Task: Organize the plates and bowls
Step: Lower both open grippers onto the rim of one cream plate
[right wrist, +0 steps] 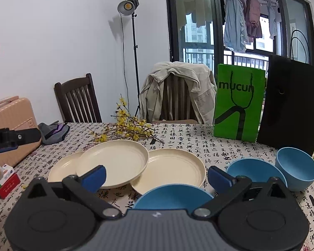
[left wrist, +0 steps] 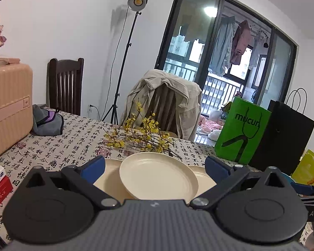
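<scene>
Three round cream plates lie on the calligraphy-print surface [right wrist: 198, 146]: the middle cream plate [right wrist: 113, 163] overlaps the left cream plate [right wrist: 60, 169] and the right cream plate [right wrist: 173, 169]. Three round blue bowls [right wrist: 295, 167] sit to their right. Left gripper [left wrist: 155, 167] and right gripper [right wrist: 156, 175]: jaws released, holding nothing, above the surface.

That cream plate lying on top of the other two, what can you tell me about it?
The middle plate is round, cream and matte, plastic or melamine by its look, with a raised rim and faint concentric rings inside. It is empty and looks clean. It sits slightly tilted, overlapping the left plate and the right plate, on the calligraphy-print tablecloth. Yellow flowering twigs lie just behind it. Neither gripper touches it.
</scene>
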Motion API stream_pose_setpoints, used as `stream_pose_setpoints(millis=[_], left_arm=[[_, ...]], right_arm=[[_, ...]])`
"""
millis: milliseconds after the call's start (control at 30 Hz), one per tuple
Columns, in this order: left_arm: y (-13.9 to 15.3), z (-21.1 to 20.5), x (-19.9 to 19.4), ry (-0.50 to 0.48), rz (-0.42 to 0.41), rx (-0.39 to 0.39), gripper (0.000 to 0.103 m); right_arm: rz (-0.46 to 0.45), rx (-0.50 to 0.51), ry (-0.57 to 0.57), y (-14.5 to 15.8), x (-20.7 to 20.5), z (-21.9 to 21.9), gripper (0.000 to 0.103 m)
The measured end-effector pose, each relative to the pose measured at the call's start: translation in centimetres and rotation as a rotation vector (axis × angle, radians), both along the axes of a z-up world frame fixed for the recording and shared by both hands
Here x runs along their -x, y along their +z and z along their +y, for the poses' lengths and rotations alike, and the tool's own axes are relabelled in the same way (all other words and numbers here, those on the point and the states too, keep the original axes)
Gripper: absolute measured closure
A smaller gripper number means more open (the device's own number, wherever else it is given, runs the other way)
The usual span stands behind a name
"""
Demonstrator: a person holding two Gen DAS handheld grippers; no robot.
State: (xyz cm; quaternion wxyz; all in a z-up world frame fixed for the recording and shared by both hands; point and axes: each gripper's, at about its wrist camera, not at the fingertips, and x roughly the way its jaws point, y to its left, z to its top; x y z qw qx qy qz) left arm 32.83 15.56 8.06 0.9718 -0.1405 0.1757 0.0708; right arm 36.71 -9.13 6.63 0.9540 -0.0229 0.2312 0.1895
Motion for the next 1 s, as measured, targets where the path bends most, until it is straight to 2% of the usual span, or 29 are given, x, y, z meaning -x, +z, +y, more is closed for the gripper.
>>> stream_pose_setpoints(millis=[333, 567, 1000], left_arm=[[-0.3, 1.1, -3.0, 0.025, 0.011, 0.047, 0.000], [-1.7, 2.3, -4.7, 0.051, 0.048, 0.085, 0.000], [-3.5, 4.0, -6.5, 0.078, 0.121, 0.101, 0.000]], right_arm=[[0.037, 0.020, -0.013, -0.7, -3.0, 2.1, 0.000], [0.083, 0.018, -0.026, -1.6, -5.3, 3.0, 0.000], [0.132, 0.028, -0.040, -2.3, -7.5, 4.6, 0.000]])
